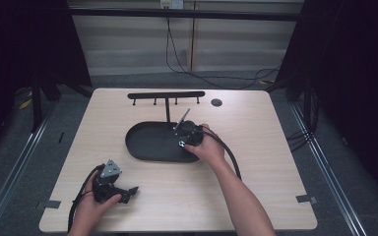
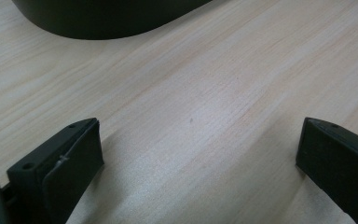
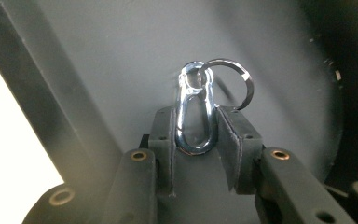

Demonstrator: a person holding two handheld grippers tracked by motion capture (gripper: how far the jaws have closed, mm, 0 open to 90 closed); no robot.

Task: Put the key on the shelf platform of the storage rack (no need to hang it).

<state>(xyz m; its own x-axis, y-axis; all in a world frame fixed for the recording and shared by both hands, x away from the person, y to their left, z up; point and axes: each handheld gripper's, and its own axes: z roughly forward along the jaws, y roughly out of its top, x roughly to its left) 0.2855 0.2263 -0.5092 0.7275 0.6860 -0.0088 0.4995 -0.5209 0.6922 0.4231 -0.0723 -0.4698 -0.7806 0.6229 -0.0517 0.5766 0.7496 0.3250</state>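
A silver carabiner clip [image 3: 182,116] with a dark key ring [image 3: 249,86] through its top lies on the floor of the black oval tray [image 3: 121,46]. My right gripper [image 3: 196,140] is shut on the clip's lower half, its pads pressing both sides. In the high view the right gripper [image 1: 186,135] points down into the tray's [image 1: 142,145] right end. My left gripper [image 1: 128,191] rests near the table's front left, open, and in its own view the left gripper [image 2: 198,158] has its jaws wide apart over bare wood.
A black T-shaped hook rack [image 1: 166,95] stands behind the tray on a thin post. A round dark grommet [image 1: 216,102] sits at the back right. Tape marks [image 1: 306,199] lie near the front corners. The tray's edge [image 2: 98,18] lies ahead of the left gripper.
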